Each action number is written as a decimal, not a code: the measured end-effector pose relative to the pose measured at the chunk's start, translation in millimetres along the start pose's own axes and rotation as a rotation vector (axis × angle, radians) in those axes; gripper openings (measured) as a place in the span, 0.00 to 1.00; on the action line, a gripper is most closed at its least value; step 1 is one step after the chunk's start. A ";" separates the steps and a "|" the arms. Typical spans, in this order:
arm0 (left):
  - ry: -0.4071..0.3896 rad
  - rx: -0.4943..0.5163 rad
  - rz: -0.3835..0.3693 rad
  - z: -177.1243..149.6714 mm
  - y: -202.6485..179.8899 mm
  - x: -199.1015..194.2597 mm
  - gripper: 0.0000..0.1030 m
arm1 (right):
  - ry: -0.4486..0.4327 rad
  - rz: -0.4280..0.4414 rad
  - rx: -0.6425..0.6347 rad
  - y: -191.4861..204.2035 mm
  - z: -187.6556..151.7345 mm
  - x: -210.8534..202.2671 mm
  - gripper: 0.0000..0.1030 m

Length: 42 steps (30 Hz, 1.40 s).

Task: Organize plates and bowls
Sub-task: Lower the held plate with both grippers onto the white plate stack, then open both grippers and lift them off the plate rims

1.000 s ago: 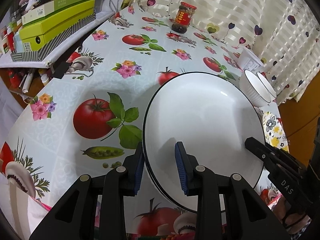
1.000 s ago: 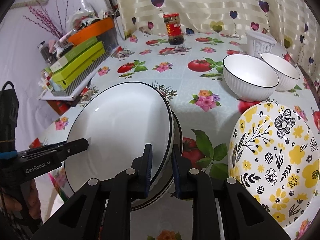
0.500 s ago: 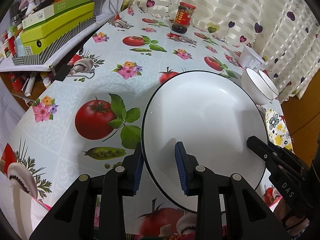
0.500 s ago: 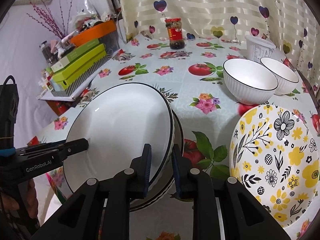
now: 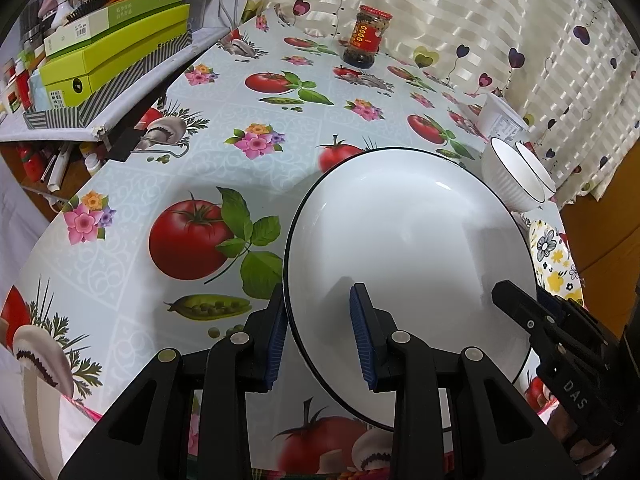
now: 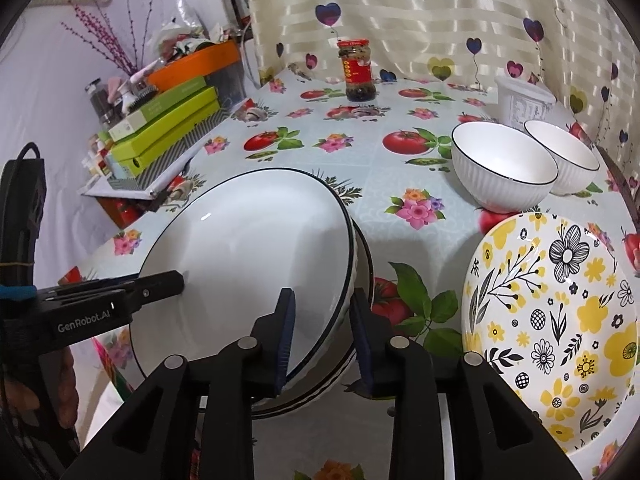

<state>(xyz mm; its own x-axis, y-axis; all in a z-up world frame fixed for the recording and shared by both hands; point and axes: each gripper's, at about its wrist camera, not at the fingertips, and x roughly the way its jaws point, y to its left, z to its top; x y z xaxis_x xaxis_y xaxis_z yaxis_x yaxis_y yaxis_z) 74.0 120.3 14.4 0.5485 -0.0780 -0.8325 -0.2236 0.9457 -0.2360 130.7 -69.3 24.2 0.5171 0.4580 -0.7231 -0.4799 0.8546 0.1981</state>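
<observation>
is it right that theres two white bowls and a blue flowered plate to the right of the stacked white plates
Not quite: the flowered plate is yellow and black on white, not blue, as the right wrist view shows. The rest holds: two white bowls stand beyond it, right of the stacked white plates.

Black plastic grippers [image 5: 318, 332], blue ribbed jaws, silver screws — white "GenRobot.AI", "DAS" lettering
</observation>
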 end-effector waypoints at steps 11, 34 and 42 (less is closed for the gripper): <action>-0.011 -0.003 -0.019 0.2 0.1 -0.6 0.32 | -0.064 -0.045 -0.087 10.8 -4.6 -9.3 0.49; -0.119 -0.038 0.013 3.2 20.0 -18.6 0.34 | -0.055 -0.026 -0.032 2.6 -12.1 -11.1 0.53; -0.114 -0.063 -0.006 -3.6 28.9 -4.5 0.34 | -0.053 -0.030 -0.004 -1.0 -18.2 -14.4 0.53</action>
<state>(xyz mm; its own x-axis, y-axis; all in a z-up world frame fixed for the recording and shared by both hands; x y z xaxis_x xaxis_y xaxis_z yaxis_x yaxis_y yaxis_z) 62.1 146.9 9.5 0.6375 -0.0438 -0.7692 -0.2684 0.9233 -0.2749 110.9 -81.3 22.4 0.5681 0.4450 -0.6923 -0.4669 0.8670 0.1741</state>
